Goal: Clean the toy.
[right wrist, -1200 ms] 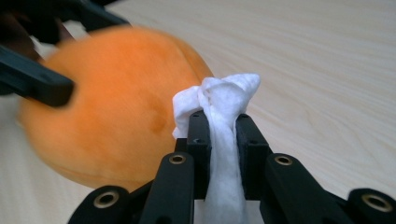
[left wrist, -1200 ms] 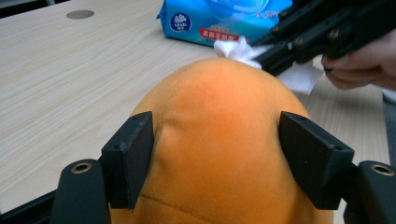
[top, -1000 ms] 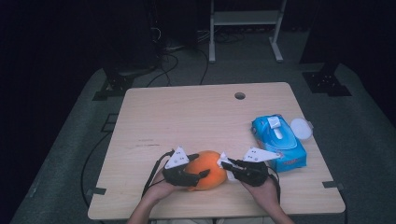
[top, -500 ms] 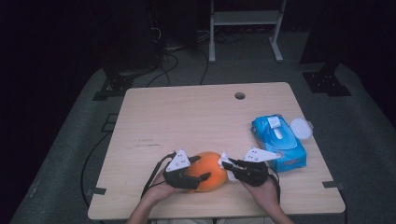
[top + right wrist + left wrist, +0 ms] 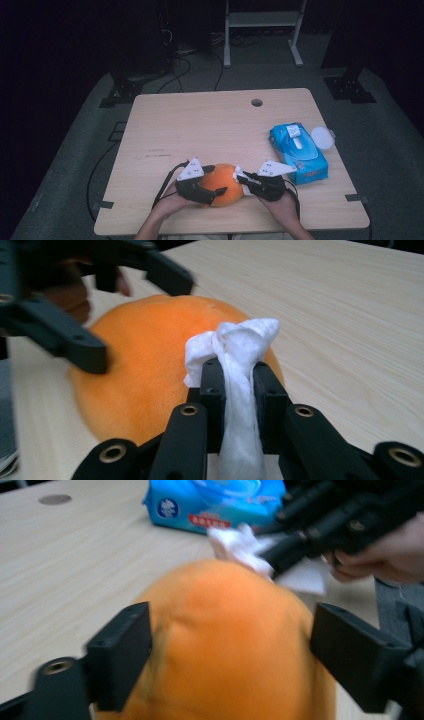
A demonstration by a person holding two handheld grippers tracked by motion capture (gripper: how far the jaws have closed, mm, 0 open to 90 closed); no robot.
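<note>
An orange round fruit (image 5: 223, 184) lies near the table's front edge, and fills the left gripper view (image 5: 225, 645). My left gripper (image 5: 216, 180) straddles it, one jaw on each side. Its jaws have just been opening, and the pads (image 5: 125, 655) stand at the fruit's flanks without clearly pressing. My right gripper (image 5: 241, 178) is shut on a crumpled white wipe (image 5: 235, 350), whose bunched end rests against the right side of the fruit (image 5: 145, 370). In the left gripper view the wipe (image 5: 240, 545) touches the fruit's far edge.
A blue pack of wet wipes (image 5: 298, 152) lies to the right of my right hand, with a round white lid (image 5: 322, 137) beside it. A small cable hole (image 5: 257, 102) sits near the far edge of the wooden table (image 5: 200, 125).
The left gripper's jaws stand wider around the fruit than before. Both hands and the fruit have stayed nearly where they were.
</note>
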